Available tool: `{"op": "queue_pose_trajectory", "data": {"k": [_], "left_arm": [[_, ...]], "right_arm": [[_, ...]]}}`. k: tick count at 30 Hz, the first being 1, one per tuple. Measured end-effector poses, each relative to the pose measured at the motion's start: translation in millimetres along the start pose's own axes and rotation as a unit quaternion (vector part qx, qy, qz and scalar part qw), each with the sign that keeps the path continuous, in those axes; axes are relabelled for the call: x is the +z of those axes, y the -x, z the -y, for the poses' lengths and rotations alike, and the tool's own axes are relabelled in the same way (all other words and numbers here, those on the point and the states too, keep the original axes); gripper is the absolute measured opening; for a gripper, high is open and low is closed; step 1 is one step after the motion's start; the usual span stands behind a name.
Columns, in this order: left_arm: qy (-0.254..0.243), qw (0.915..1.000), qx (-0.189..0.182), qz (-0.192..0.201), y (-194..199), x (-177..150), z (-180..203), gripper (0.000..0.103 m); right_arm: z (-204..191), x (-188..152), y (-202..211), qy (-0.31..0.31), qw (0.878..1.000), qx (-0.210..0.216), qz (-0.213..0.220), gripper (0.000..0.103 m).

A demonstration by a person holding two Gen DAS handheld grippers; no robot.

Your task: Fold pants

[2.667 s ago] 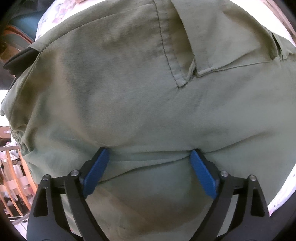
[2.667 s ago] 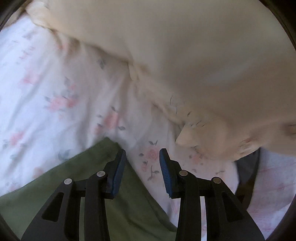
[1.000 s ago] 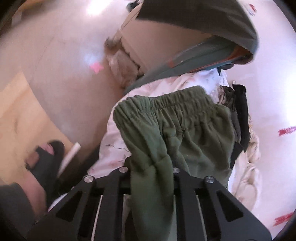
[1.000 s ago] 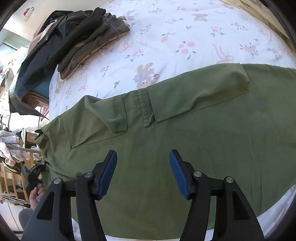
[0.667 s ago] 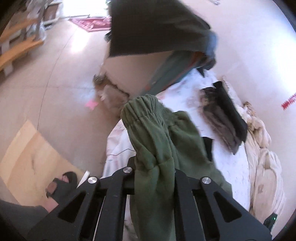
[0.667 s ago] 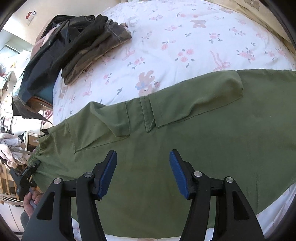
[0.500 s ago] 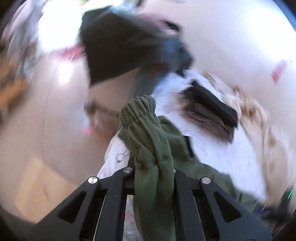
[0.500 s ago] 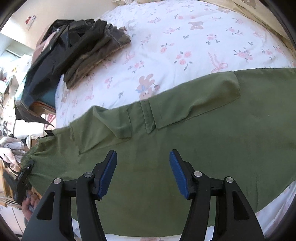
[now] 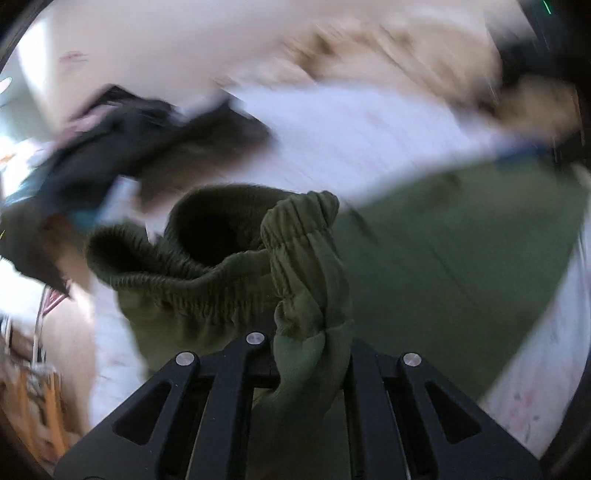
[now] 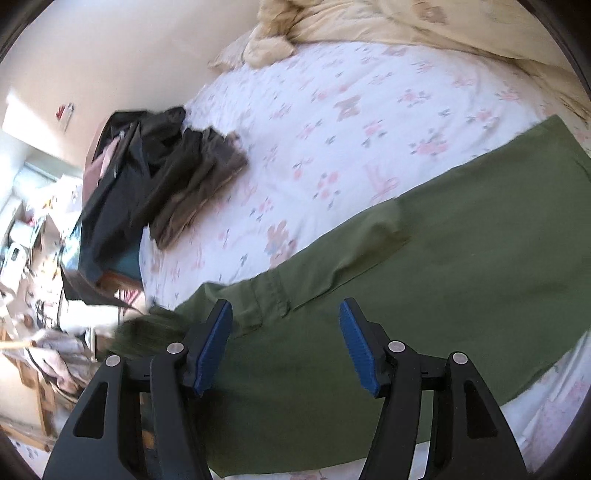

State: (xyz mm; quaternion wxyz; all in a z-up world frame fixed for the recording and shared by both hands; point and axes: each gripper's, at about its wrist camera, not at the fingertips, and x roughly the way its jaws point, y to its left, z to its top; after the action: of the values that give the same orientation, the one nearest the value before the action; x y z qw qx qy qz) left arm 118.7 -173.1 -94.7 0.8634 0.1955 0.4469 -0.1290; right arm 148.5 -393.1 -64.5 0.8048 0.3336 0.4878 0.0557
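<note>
Olive green pants point(image 10: 461, 277) lie spread across the floral bed sheet point(image 10: 351, 110). My left gripper point(image 9: 310, 332) is shut on the pants' gathered elastic band point(image 9: 221, 291), which it holds bunched up above the rest of the pants point(image 9: 461, 258); the view is blurred by motion. In the right wrist view that lifted end is a blurred green lump point(image 10: 147, 332) at the left. My right gripper point(image 10: 286, 343) hovers over the pants near a pocket flap point(image 10: 273, 295); its jaws are opening, blue pads apart, gripping nothing.
A pile of dark clothes point(image 10: 159, 177) lies at the bed's far left corner, also visible as dark clothes point(image 9: 129, 147). A beige duvet point(image 10: 406, 22) is heaped along the far side. Cluttered furniture point(image 10: 22, 236) stands beyond the bed's left edge.
My left gripper swung from beside the bed over onto it, rolling and carrying the elastic end towards the spread pants. The right gripper rose and turned a little.
</note>
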Motion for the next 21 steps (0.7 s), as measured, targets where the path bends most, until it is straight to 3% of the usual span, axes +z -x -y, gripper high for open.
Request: {"op": "queue_pose_trajectory", "data": {"k": [3, 5, 7, 8, 12, 15, 17, 19, 21], "left_arm": [[-0.046, 0.997, -0.02, -0.059, -30, -13, 37, 0.009], [-0.056, 0.9949, -0.038, -0.074, -36, -19, 43, 0.022], [-0.055, 0.992, -0.089, -0.071, -29, -21, 40, 0.067], [-0.051, 0.99, -0.111, -0.071, -25, -19, 38, 0.074], [-0.02, 0.9792, -0.192, -0.062, 11, -14, 10, 0.077], [0.055, 0.9675, -0.242, -0.048, 40, -5, -44, 0.077], [0.081, 0.97, -0.222, -0.056, 50, -7, -74, 0.078], [0.083, 0.9827, -0.151, -0.066, 51, -13, -106, 0.078], [0.101, 0.9881, -0.07, -0.092, 40, -23, -131, 0.078]], "right_arm": [[15, 2, 8, -0.01, 1.0, -0.006, 0.004, 0.064], [23, 1, 11, -0.014, 1.0, -0.014, 0.001, 0.064], [28, 1, 13, -0.017, 1.0, -0.018, -0.001, 0.064], [30, 1, 14, -0.018, 1.0, -0.018, -0.002, 0.064], [26, 2, 16, -0.012, 1.0, -0.014, 0.001, 0.064], [18, 2, 12, -0.005, 1.0, -0.013, 0.002, 0.064], [8, 0, 4, 0.007, 1.0, -0.012, -0.006, 0.064], [-3, -4, -5, 0.026, 0.999, 0.0, -0.021, 0.064], [-24, -11, -20, 0.063, 0.997, 0.017, -0.044, 0.064]]}}
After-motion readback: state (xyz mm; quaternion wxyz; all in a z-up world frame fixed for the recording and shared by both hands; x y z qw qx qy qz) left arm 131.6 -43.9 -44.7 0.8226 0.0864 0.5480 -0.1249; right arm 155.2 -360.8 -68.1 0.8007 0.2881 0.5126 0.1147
